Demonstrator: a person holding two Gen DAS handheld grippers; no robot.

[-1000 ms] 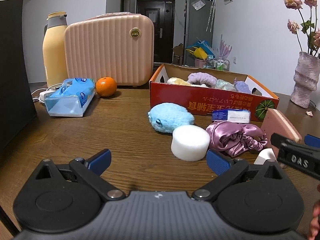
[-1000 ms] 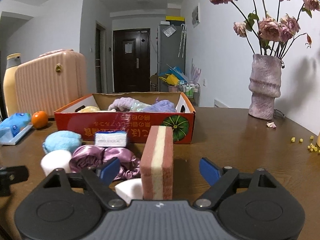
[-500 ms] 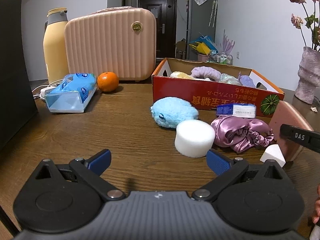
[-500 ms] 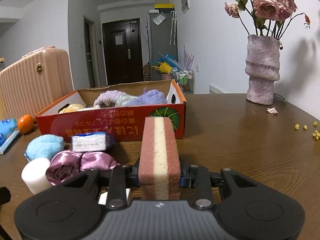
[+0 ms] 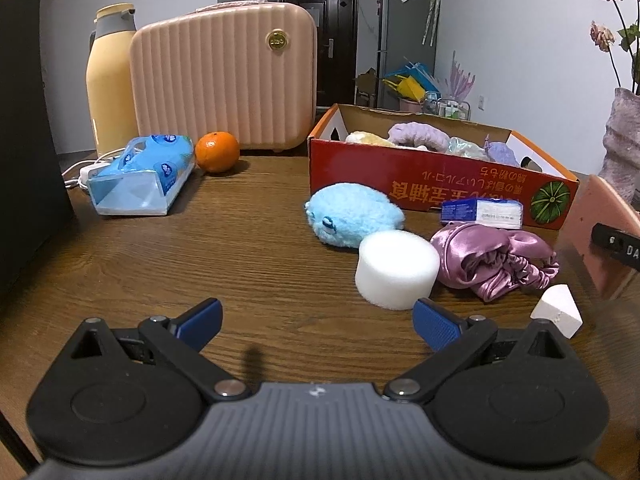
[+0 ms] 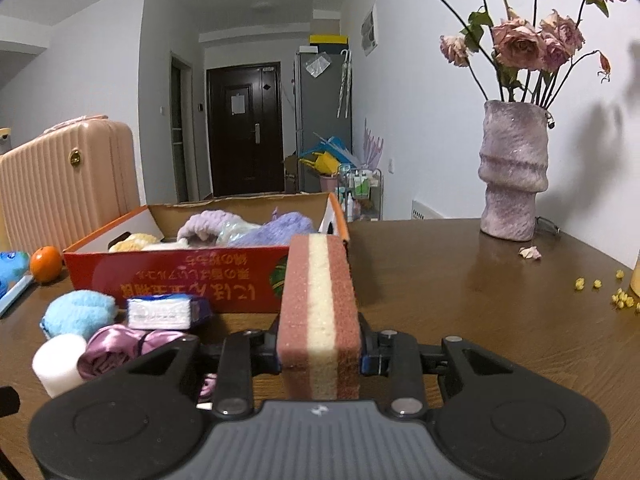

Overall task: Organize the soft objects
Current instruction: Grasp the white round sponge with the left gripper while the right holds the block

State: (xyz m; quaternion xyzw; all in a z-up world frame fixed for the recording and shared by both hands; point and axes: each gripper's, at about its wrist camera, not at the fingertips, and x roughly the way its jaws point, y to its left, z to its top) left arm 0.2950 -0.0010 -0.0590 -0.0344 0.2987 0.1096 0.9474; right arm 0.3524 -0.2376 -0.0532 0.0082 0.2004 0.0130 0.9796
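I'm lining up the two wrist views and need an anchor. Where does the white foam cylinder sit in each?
Left wrist: white foam cylinder right of centre, just beyond the open left gripper, beside the purple satin cloth.
Right wrist: lower left, left of that cloth.
Shared landmark: red cardboard box behind it.

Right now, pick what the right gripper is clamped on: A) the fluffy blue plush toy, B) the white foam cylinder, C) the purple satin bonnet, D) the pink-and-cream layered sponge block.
D: the right gripper has its jaws pressed against both sides of the pink-and-cream layered sponge block, standing upright between them.
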